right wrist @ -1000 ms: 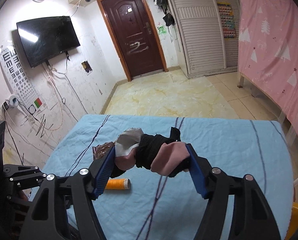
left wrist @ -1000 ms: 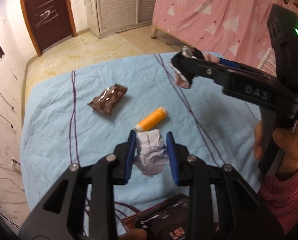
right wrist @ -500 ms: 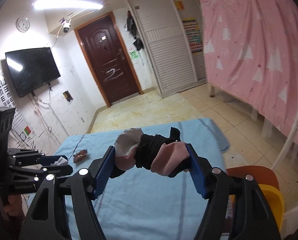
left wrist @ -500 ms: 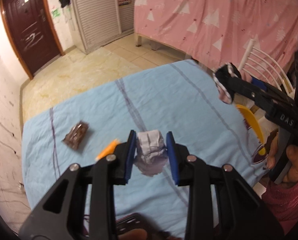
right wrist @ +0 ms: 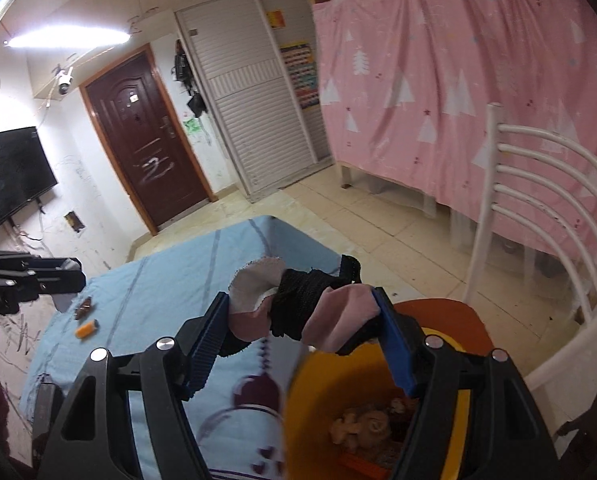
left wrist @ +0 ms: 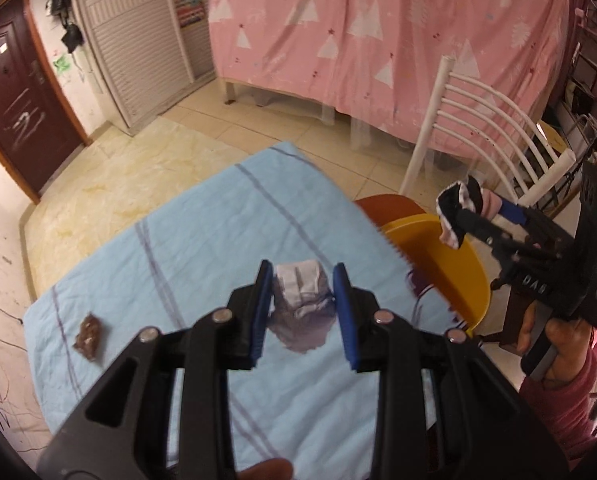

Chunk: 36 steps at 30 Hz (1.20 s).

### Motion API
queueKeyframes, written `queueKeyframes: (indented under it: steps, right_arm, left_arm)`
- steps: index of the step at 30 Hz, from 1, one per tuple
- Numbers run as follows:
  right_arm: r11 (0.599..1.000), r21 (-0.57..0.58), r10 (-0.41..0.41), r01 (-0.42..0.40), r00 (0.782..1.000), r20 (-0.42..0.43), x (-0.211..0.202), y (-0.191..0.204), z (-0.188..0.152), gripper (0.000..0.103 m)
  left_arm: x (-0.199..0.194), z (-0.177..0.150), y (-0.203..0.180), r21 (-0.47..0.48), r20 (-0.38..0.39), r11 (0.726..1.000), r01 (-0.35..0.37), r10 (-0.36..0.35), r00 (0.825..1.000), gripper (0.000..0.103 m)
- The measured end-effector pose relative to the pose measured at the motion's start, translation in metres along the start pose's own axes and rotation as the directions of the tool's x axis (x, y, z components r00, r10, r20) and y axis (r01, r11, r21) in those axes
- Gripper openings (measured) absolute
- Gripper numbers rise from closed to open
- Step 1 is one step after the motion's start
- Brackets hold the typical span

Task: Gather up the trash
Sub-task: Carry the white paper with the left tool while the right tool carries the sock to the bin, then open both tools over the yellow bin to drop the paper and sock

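Right wrist view: one right gripper (right wrist: pixel 304 316) clamps one rag (right wrist: pixel 298 304), one bin (right wrist: pixel 310 412) lower centre. Left gripper (left wrist: pixel 301 304) clamps one tissue (left wrist: pixel 300 292); one wrapper (left wrist: pixel 88 334) lower left.

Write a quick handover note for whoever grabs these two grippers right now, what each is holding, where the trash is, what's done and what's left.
Left gripper: shut on a crumpled white paper wad, over the light blue tablecloth.
Right gripper: shut on a bundle of pink and black fabric scraps, at the rim of the yellow plastic bin.
Done: the bin already holds some trash.
Left: drop both held pieces in the bin, then fetch the brown snack wrapper and the orange thread spool lying on the cloth.
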State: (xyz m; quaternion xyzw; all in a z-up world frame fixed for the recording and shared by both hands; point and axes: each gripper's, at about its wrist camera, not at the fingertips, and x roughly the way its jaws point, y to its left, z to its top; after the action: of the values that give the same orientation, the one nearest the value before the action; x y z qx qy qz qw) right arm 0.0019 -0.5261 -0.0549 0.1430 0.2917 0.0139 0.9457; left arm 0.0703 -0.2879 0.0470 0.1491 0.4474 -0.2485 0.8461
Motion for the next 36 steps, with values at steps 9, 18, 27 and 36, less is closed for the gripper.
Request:
queueKeyframes:
  steps: [9, 18, 27, 36]
  right_arm:
    - [0.998, 0.058, 0.003, -0.001, 0.999, -0.042, 0.008, -0.041, -0.016, 0.066]
    - [0.997, 0.080, 0.007, -0.002, 0.998, -0.061, 0.005, -0.063, -0.028, 0.067]
    - [0.995, 0.101, 0.013, -0.004, 0.996, -0.090, 0.005, -0.081, -0.044, 0.068]
    - [0.995, 0.098, 0.045, -0.031, 0.988, -0.148, 0.016, -0.081, -0.056, 0.079]
  left_arm:
    - [0.039, 0.037, -0.065, 0.016, -0.054, 0.999, 0.038, -0.037, 0.998, 0.029]
    - [0.082, 0.053, -0.111, -0.017, -0.129, 0.996, 0.084, -0.085, 0.988, 0.029]
    - [0.115, 0.056, -0.143, -0.002, -0.180, 0.996, 0.095, -0.093, 0.979, 0.029]
    - [0.129, 0.058, -0.152, 0.006, -0.207, 0.997, 0.080, -0.077, 0.975, 0.038]
